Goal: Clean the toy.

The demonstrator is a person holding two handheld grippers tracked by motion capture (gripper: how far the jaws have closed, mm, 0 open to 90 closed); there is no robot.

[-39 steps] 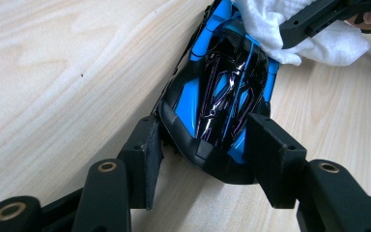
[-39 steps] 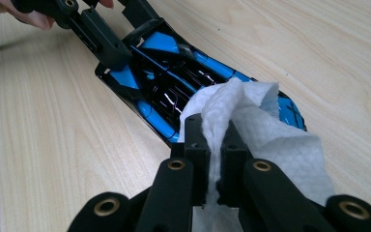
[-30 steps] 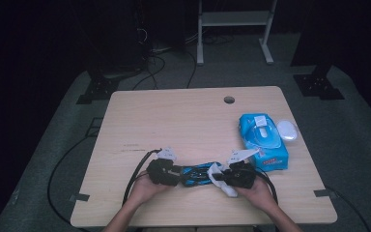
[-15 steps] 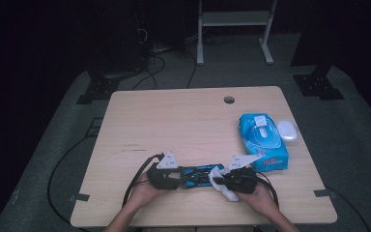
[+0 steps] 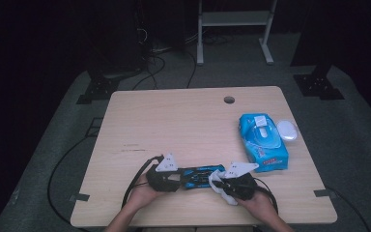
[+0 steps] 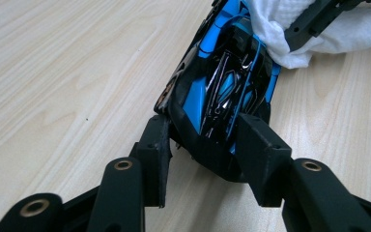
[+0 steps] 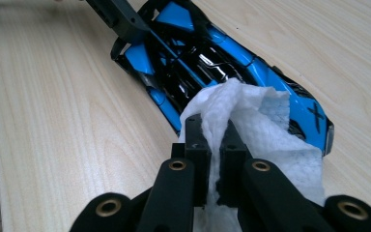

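toy car (image 6: 227, 92) | glossy blue-black | white wipe (image 7: 251, 125) draped over one end

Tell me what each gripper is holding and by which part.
The left gripper clamps the blue and black toy car by one end, jaws on its two sides. The right gripper pinches a bunched fold of the white wipe lying on the car.

Toy car (image 6: 222, 87): bright blue with glossy black panels. Wipe (image 7: 251, 125): white, faintly dimpled. Table (image 5: 183, 121): pale wood grain. Wipe pack (image 5: 262, 142): blue, with a red strip. Gripper jaws: matt black.
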